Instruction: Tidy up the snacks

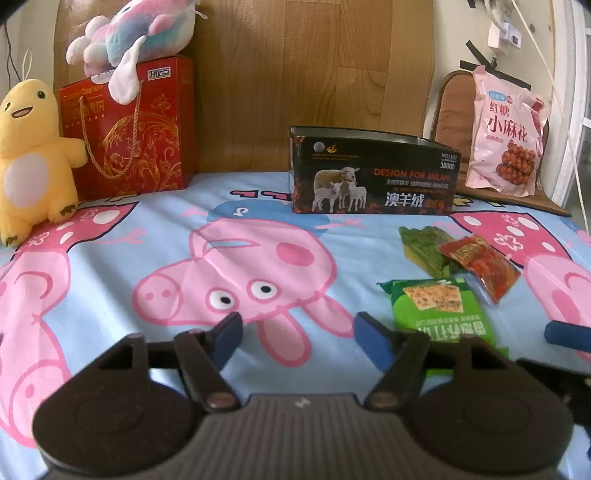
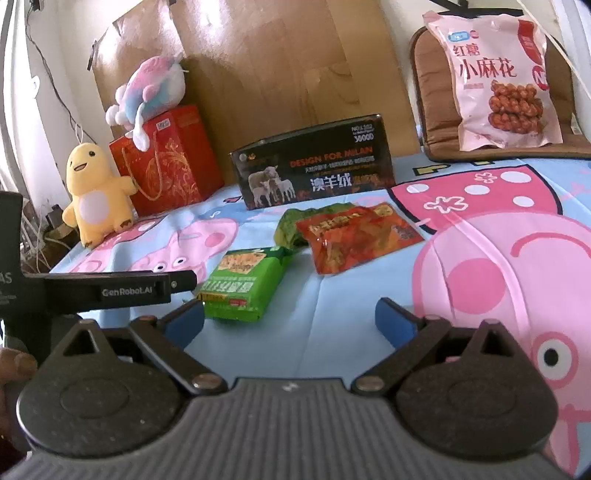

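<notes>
Landmark: black sheep-print box (image 1: 373,175), open-topped, standing at the back of the tabletop (image 1: 110,236), which wears a blue cartoon-pig cloth.

Far left of the box, yellow plush toy (image 1: 27,158) stands upright on the cloth. Just right of it, still left of the box, red gift bag (image 1: 135,129) with rope handles; a pink-blue plush (image 1: 136,35) lies on top of the bag.

Left gripper (image 1: 297,334) hangs low over the cloth, in front of the box and a bit left of it; blue fingers (image 1: 229,332) spread wide, nothing between them.

In front of the box, toward its right end, three snack packs lie flat on the cloth. Green biscuit pack (image 2: 245,282) is nearest the cameras, front of the box. Behind it, closer to the box, dark green packet (image 2: 291,227) with the red-orange packet (image 2: 354,238) overlapping its right side.

Right gripper (image 2: 290,319) hovers in front of the box, beyond the biscuit pack; fingers (image 2: 393,321) wide apart, holding nothing; its left finger is just beside the biscuit pack's near corner, contact unclear.

Right of the box and further back, pink twisted-dough snack bag (image 2: 500,77) leans upright against a brown cushioned chair (image 2: 436,122).
</notes>
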